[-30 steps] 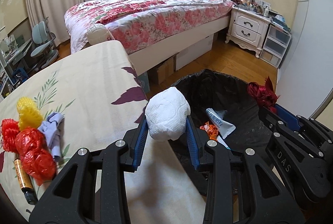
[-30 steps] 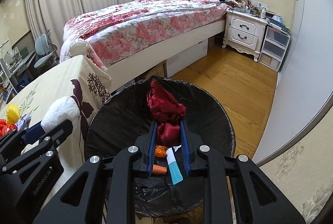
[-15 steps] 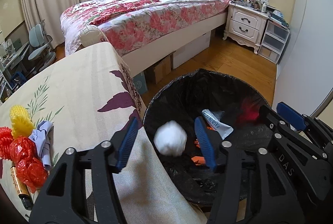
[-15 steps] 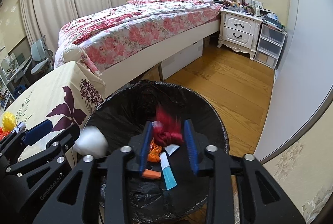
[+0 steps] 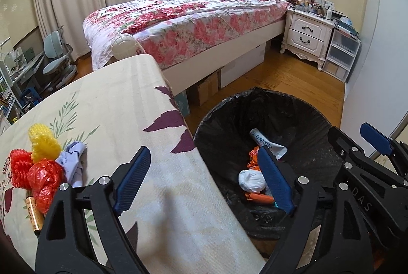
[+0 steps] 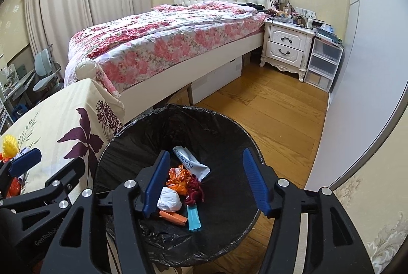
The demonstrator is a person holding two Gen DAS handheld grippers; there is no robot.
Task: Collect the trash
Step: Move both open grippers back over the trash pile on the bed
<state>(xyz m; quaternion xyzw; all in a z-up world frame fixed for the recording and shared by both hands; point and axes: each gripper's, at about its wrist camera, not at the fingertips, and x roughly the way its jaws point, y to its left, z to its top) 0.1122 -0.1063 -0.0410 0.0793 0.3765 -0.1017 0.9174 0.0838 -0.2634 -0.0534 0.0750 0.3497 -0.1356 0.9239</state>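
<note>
A bin with a black liner [image 5: 301, 105] [image 6: 229, 131] stands beside the cloth-covered table [image 5: 122, 105]. In it lie a white paper wad [image 6: 168, 199] [image 5: 251, 180], a dark red net [image 6: 195, 193], orange wrappers [image 6: 178, 175], a white packet and a blue tube. My left gripper [image 5: 204, 179] is open and empty over the table edge and bin rim. My right gripper [image 6: 207, 182] is open and empty above the bin. On the table's left lie a yellow net [image 5: 42, 139], red nets [image 5: 40, 177], a lilac paper scrap [image 5: 72, 161] and a battery [image 5: 33, 212].
A bed with a floral cover [image 5: 193, 11] stands behind the table, with boxes under it. A white nightstand [image 6: 288, 44] and plastic drawers [image 6: 323, 62] are at the back right. A pale wall [image 6: 362, 85] runs along the right. Wood floor [image 6: 267, 105] lies behind the bin.
Both grippers opened. The white paper wad dropped from my left gripper and the dark red net from my right; both now lie in the bin.
</note>
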